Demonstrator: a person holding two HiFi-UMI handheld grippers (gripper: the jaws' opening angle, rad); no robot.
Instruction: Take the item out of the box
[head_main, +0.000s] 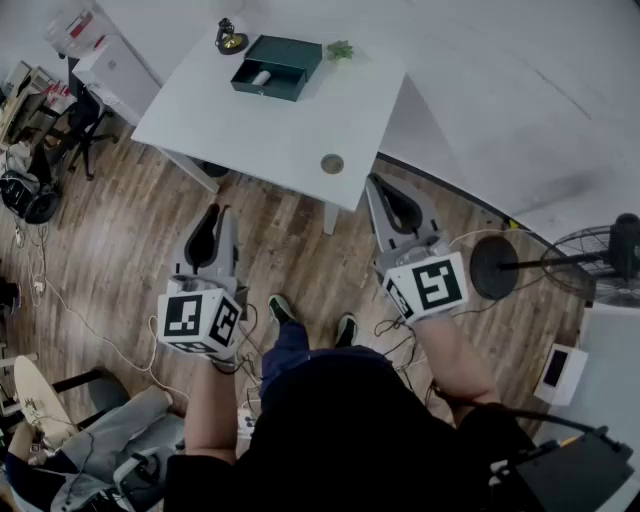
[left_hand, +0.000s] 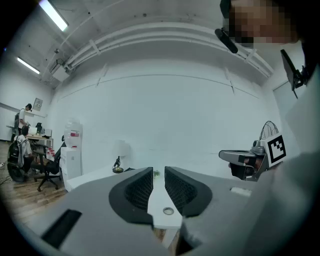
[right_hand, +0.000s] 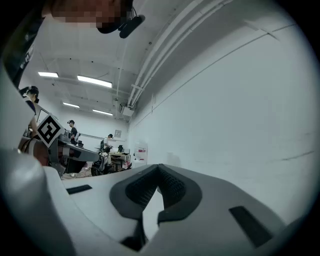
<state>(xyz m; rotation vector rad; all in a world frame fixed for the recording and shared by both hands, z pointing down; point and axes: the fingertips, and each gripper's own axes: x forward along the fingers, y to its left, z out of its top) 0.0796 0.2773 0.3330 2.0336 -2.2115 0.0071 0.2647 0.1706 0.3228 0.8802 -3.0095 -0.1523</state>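
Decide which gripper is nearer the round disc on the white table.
Right. The right gripper sits just below-right of the round disc, at the table's edge; the left gripper is farther off, over the floor.

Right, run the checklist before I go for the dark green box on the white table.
1. Dark green box open, white item visible inside: ok.
2. Left gripper jaws apart, nothing between: ok.
3. Right gripper ready to grasp: not ok, jaws shut, empty.
4. Box within reach: not ok, both grippers short of the white table.
5. Front of box unobstructed: ok; dark figurine and small green plant stand to its sides.
6. Item loose in box: cannot tell.
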